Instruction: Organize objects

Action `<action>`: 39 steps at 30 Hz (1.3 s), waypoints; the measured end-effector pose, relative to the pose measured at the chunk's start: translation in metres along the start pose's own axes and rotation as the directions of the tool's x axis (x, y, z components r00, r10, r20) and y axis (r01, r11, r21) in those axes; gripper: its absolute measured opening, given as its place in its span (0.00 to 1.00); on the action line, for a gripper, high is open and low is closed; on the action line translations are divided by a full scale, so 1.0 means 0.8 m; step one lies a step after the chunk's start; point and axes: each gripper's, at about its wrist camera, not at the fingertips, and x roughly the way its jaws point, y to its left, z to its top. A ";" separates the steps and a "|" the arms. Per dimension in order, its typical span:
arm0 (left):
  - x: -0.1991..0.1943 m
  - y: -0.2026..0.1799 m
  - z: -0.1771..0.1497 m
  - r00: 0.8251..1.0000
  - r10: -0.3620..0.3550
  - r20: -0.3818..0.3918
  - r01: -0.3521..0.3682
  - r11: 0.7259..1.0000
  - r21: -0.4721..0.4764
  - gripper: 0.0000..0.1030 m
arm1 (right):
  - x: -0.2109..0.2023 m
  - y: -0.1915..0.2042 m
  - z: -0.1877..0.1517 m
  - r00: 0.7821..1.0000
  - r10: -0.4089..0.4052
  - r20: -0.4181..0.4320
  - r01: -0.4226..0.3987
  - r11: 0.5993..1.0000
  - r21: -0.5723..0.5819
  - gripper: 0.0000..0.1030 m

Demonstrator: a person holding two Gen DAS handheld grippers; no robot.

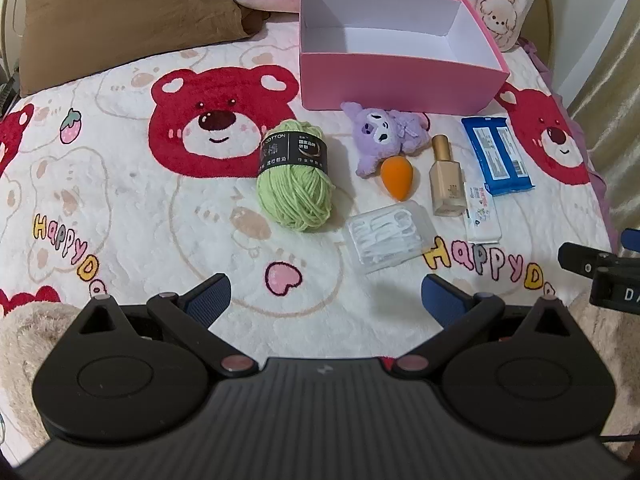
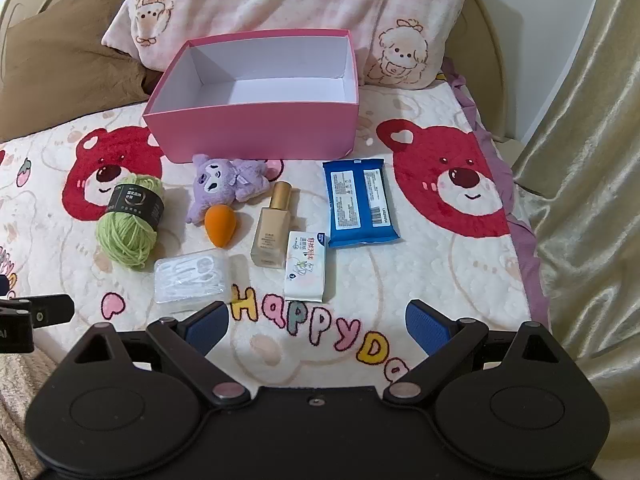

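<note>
An empty pink box (image 1: 400, 80) (image 2: 256, 136) stands at the back of the bed. In front of it lie a green yarn ball (image 1: 298, 180) (image 2: 130, 220), a purple plush toy (image 1: 384, 136) (image 2: 224, 186), an orange sponge (image 1: 396, 178) (image 2: 220, 220), a gold-capped bottle (image 1: 446, 184) (image 2: 272, 236), a clear case of floss picks (image 1: 386, 238) (image 2: 192, 276), a white tissue pack (image 1: 482, 216) (image 2: 306, 266) and a blue wipes pack (image 1: 498, 154) (image 2: 360, 204). My left gripper (image 1: 326, 300) and right gripper (image 2: 318, 326) both hover open near the bed's front, holding nothing.
A bear-print blanket (image 1: 140, 208) (image 2: 440, 280) covers the bed. Pillows (image 1: 120, 12) (image 2: 280, 8) lie behind the box. A gold curtain (image 2: 580, 200) hangs at the right. The right gripper's body (image 1: 600, 272) shows at the left wrist view's right edge.
</note>
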 end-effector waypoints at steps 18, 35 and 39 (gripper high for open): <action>-0.017 0.011 0.028 0.997 -0.065 0.047 0.067 0.997 -0.029 1.00 | -0.033 0.004 -0.002 0.951 0.265 0.158 -0.253 0.963 -0.092 0.94; 0.085 -0.010 0.061 0.987 -0.161 0.017 0.160 0.986 0.036 0.97 | 0.065 0.056 -0.004 0.919 0.367 0.142 -0.311 0.899 -0.309 0.94; 0.110 -0.010 0.051 0.976 -0.217 0.021 0.217 0.976 0.019 0.97 | 0.088 0.070 -0.005 0.925 0.358 0.126 -0.295 0.886 -0.357 0.94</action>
